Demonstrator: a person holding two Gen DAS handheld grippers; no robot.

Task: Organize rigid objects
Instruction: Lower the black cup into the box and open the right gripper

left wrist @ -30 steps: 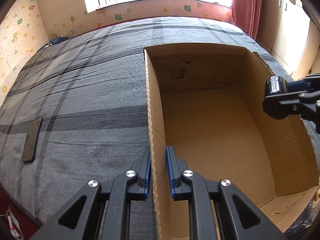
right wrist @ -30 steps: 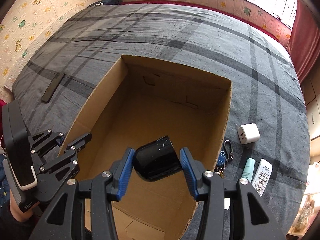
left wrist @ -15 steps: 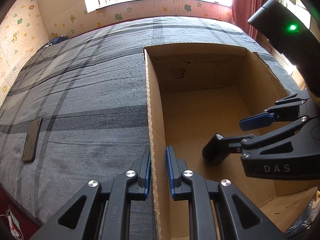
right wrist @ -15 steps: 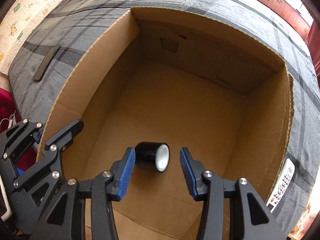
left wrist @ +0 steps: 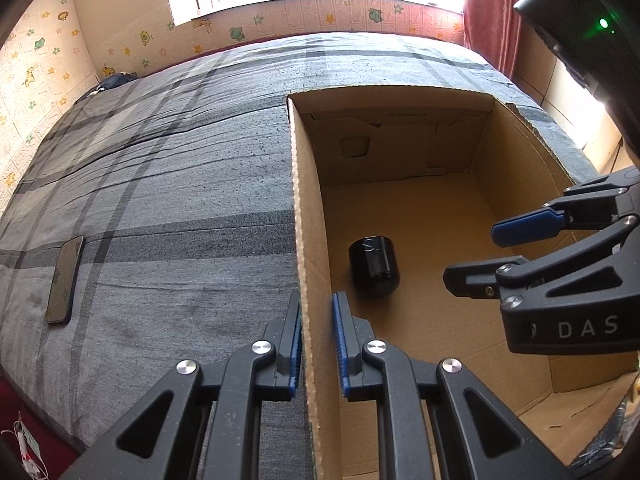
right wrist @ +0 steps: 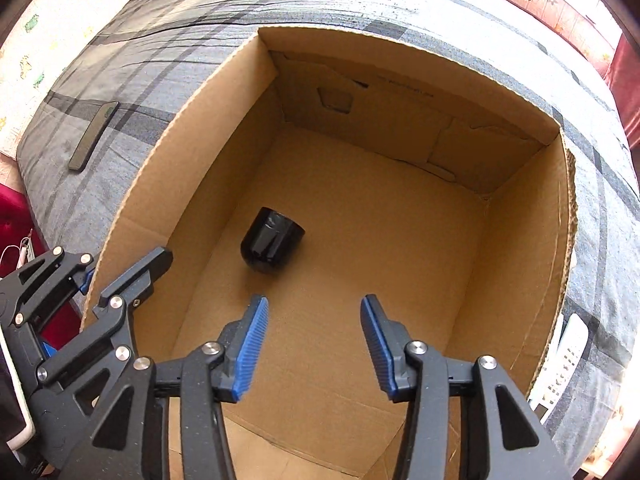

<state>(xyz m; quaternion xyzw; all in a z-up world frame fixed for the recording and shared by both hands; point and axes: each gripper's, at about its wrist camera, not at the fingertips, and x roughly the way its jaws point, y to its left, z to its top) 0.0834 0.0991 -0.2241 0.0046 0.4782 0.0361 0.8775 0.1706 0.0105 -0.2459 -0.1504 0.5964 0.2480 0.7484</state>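
An open cardboard box stands on a grey plaid bed. A black cup lies on its side on the box floor near the left wall. My left gripper is shut on the box's left wall, one finger on each side; it also shows in the right wrist view. My right gripper is open and empty above the box floor, just behind the cup; it also shows in the left wrist view.
A dark phone lies on the bed left of the box. A white remote control lies on the bed right of the box. A window and a patterned wall are beyond the bed.
My right gripper came down into the box with the black cup, opened and let it go. The cup now lies on the box floor. My left gripper stayed on the wall.
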